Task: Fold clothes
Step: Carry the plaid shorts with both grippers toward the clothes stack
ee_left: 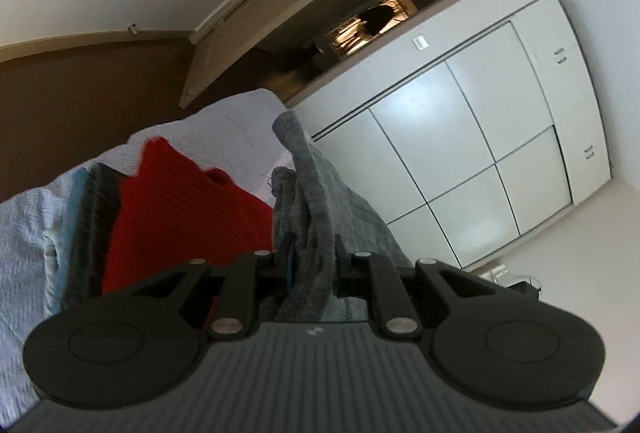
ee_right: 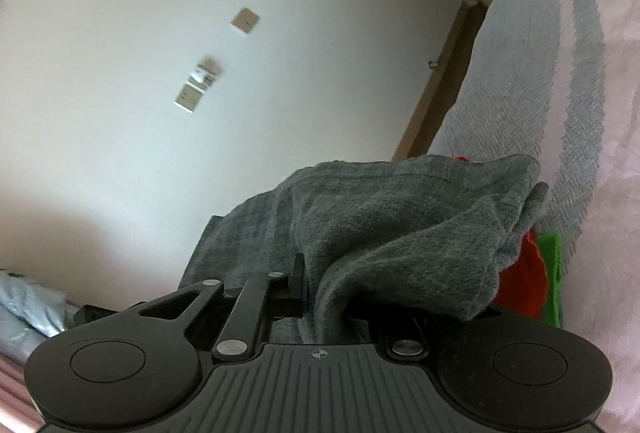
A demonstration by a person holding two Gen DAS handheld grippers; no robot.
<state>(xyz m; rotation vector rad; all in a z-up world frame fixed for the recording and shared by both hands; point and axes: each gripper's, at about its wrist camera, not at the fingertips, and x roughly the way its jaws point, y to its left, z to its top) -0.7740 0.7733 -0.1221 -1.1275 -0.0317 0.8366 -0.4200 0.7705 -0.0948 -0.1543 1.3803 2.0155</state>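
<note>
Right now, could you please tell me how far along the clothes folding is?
Nothing clearly folded shows. In hand: both the left gripper and right gripper are shut on the grey knit garment, lifted and bunched. Left: the red knit garment and a green item on the bed.

1. No words, numbers or brand names can be read in either view.
2. The only sign is a small crosshair mark on the ribbed gripper body at the bottom centre of each frame, on the left gripper (ee_left: pixel 313 269) and on the right gripper (ee_right: pixel 320 289).
</note>
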